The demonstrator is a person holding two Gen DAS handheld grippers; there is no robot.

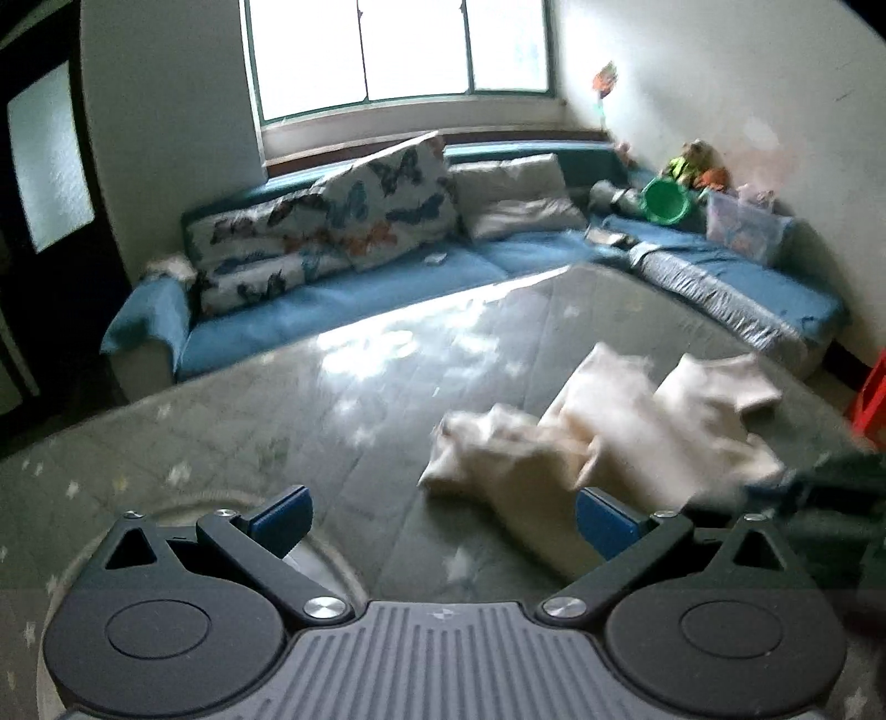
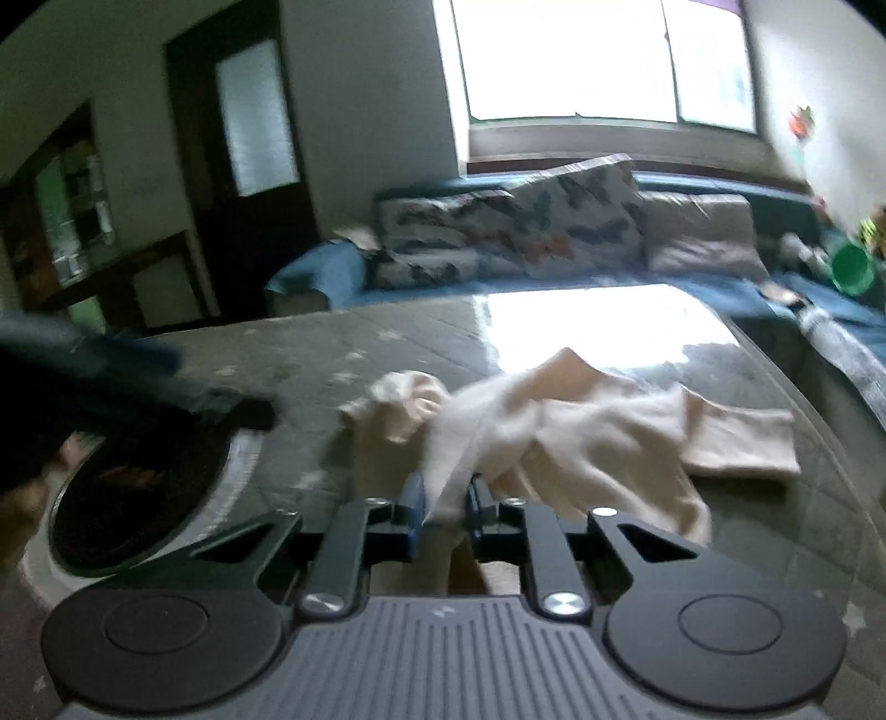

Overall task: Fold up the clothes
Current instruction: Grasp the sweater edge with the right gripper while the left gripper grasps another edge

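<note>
We see the cream garment [image 2: 559,426] crumpled on the grey table [image 2: 310,354], in front of the blue sofa [image 1: 343,277]. Our right gripper [image 2: 443,507] pinches its near edge; our left gripper [image 1: 440,518] jaws spread, empty.

a home living room: sofa [image 1: 343,266], cushions [image 1: 515,196], window [image 1: 398,50].

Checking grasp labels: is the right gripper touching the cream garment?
Touching. Right wrist view: the right gripper has its blue pads pinched on a fold of the cream garment, which rises from between them.
</note>
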